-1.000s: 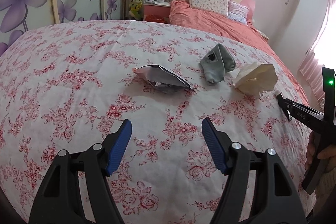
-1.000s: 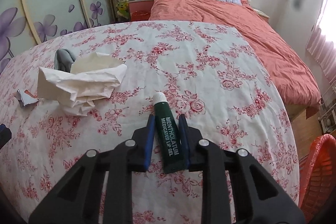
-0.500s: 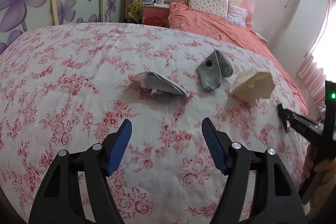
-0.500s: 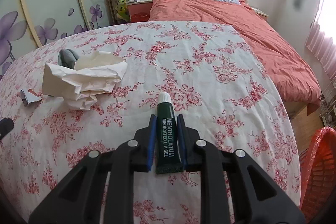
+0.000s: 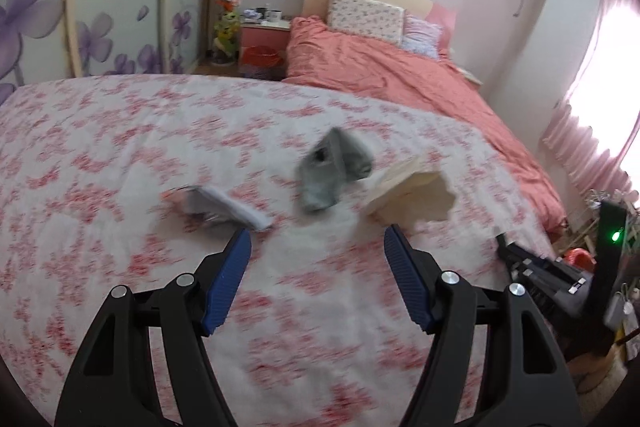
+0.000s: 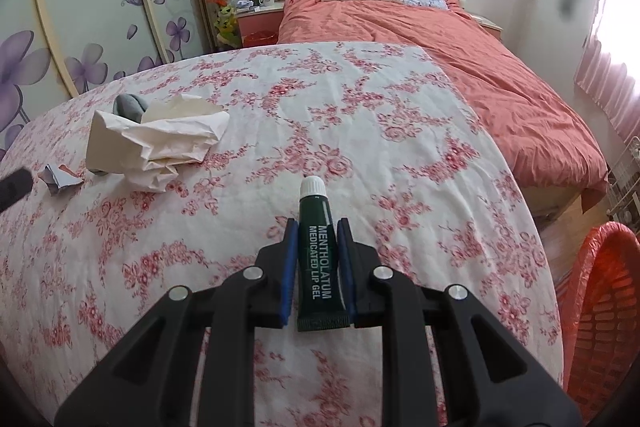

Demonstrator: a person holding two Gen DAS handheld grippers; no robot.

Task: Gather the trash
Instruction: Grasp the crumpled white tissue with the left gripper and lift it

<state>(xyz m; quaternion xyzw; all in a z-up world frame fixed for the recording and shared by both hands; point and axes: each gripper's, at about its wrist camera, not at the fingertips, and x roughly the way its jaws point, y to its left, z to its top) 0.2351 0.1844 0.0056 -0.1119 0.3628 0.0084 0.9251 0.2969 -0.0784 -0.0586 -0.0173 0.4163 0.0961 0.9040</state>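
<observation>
Lip gel tube (image 6: 320, 255) is pinched in my right claw (image 6: 318, 267), cap pointing forward, lifted clear above the floral sheet (image 6: 400, 155). Tail end sits flush with the back of the pads, so the grip looks decent but it's on a soft, slick tube

Left claw (image 5: 316, 283) is spread wide, nothing in it, hanging over the sheet short of the remaining bits. That view is motion-blurred, so positions are rough

Left on the sheet: crumpled paper (image 6: 160, 143), a grey sock (image 5: 332, 171) just behind it, a small foil wrapper (image 5: 224, 205) off to the left. Wrapper lies closest to my left fingers

Red basket (image 6: 600, 307) is at the far right, off the edge of the bed, lower than the sheet. Judging by that, it's the drop target

Risks as I see them:
- tube squirts or slips forward if I squeeze harder; it's a tapered soft body
- swinging right to the basket fast could fling it
- release too early and it lands on the floor beside the basket
- left claw on the flat wrapper may snag sheet fabric
- sock may not be trash; can't tell
</observation>
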